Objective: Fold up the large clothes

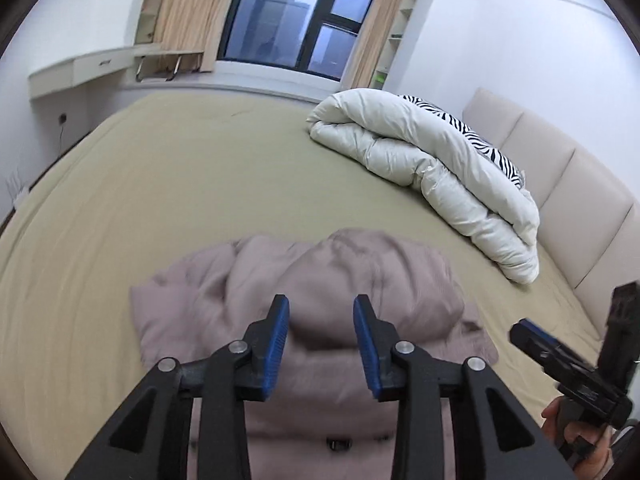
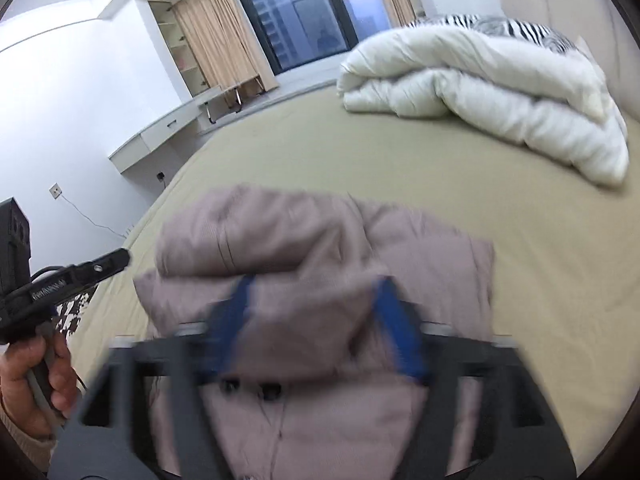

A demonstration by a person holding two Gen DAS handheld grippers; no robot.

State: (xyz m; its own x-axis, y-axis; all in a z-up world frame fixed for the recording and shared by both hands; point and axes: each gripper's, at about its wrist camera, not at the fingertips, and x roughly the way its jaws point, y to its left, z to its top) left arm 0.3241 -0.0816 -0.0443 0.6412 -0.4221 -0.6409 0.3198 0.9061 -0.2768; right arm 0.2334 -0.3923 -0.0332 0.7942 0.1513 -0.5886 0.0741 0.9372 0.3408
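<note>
A: While both tools hung above the bed (image 1: 168, 184), where did the garment lie?

B: A mauve padded jacket (image 1: 320, 280) lay bunched on the olive sheet, near the edge closest to the person, its collar end rolled up into a thick fold and dark snaps showing along the front placket.

A: And the left gripper (image 1: 321, 344)?

B: Its blue pads (image 1: 280, 344) stood apart with a clear gap between them, poised over the jacket's rolled end and holding nothing. From the right wrist view the same tool showed at the far left edge, grasped in a bare hand (image 2: 36, 384).

A: The right gripper (image 2: 316, 328)?

B: Blurred by motion. Its blue fingers (image 2: 396, 332) were spread wide to either side of the jacket's fold; whether they touched the fabric could not be told from the smear. In the left wrist view it sat at the lower right, well apart from the cloth.

A: What else was on the bed?

B: A cream duvet (image 1: 432, 168) was folded in a heap toward the padded beige headboard (image 1: 560, 176), with a zebra-print pillow (image 1: 480, 136) tucked behind it. Beyond, tan curtains (image 1: 188, 12) framed a dark window (image 1: 296, 16), and a white desk (image 1: 84, 68) ran along the far wall
</note>
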